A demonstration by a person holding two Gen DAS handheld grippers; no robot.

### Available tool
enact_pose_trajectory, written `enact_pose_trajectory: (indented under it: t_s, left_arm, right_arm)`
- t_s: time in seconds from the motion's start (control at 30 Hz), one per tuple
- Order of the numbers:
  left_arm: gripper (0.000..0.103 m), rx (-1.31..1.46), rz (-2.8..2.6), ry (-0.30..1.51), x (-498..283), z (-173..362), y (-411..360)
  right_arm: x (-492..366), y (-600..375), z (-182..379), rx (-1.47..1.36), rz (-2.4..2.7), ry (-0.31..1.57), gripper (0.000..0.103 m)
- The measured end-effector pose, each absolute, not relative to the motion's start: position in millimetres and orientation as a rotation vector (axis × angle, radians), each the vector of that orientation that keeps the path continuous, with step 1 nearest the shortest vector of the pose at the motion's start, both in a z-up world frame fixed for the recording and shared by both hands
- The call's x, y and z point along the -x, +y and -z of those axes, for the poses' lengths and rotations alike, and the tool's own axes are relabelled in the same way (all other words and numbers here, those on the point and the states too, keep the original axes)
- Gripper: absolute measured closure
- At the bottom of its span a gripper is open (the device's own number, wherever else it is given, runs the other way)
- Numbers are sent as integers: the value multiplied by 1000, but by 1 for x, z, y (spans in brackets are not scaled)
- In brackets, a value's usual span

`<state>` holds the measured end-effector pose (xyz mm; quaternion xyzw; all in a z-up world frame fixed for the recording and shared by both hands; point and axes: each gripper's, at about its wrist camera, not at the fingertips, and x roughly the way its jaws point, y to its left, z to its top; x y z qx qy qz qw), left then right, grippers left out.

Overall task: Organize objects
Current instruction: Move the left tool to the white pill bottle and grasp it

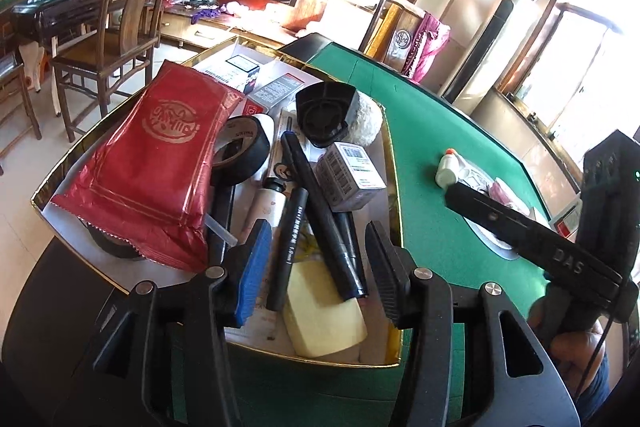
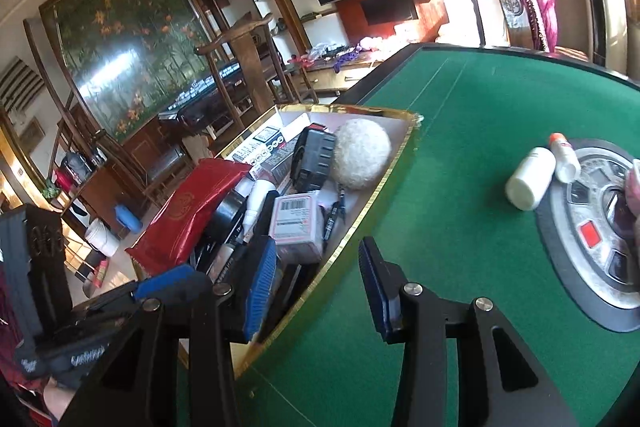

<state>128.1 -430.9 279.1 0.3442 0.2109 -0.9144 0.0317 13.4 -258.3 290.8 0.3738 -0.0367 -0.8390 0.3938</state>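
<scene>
A gold-rimmed box (image 1: 394, 187) on the green table holds a red packet (image 1: 160, 163), black tape (image 1: 244, 151), black pens (image 1: 316, 211), a small white carton (image 1: 352, 175), a yellow pad (image 1: 320, 311), a black cap (image 1: 326, 115) and a fuzzy white ball (image 2: 362, 155). My left gripper (image 1: 316, 267) is open and empty, just above the pens in the box. My right gripper (image 2: 316, 275) is open and empty, straddling the box's gold rim (image 2: 360, 219). A white bottle (image 2: 530, 183) and a small orange-capped bottle (image 2: 564, 157) lie on the felt at right.
A round grey panel (image 2: 592, 235) with buttons sits in the table's middle. Wooden chairs (image 1: 116, 39) stand beyond the table's far edge. The right gripper's body (image 1: 560, 247) shows in the left wrist view, over the panel.
</scene>
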Motion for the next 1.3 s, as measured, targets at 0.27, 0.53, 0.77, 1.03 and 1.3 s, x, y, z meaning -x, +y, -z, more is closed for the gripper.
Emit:
enact_pose_trajectory:
  t_s: [0.27,0.53,0.77,1.03,1.3]
  left_arm:
    - [54,-1106,2872,562,-117,-291,-398]
    - [54,-1304,3038,312,-37,-319,-315]
    - [53,-1552,2972,154,69,-305,-263]
    - [53,-1677,2844,102,128,-268,-250]
    - [71,-1600,2794,22,128,-242,-244]
  right_arm:
    - [-19,-166,-302,-914,2215,-102,60]
    - [-17,-49,-301,-906,2337,-204,55]
    - [-4,1,-301,-933,2289,-423,55]
    - [1,18,-295,-961,2250,-553,54]
    - [3,18,-290,-985,2278,-536,54]
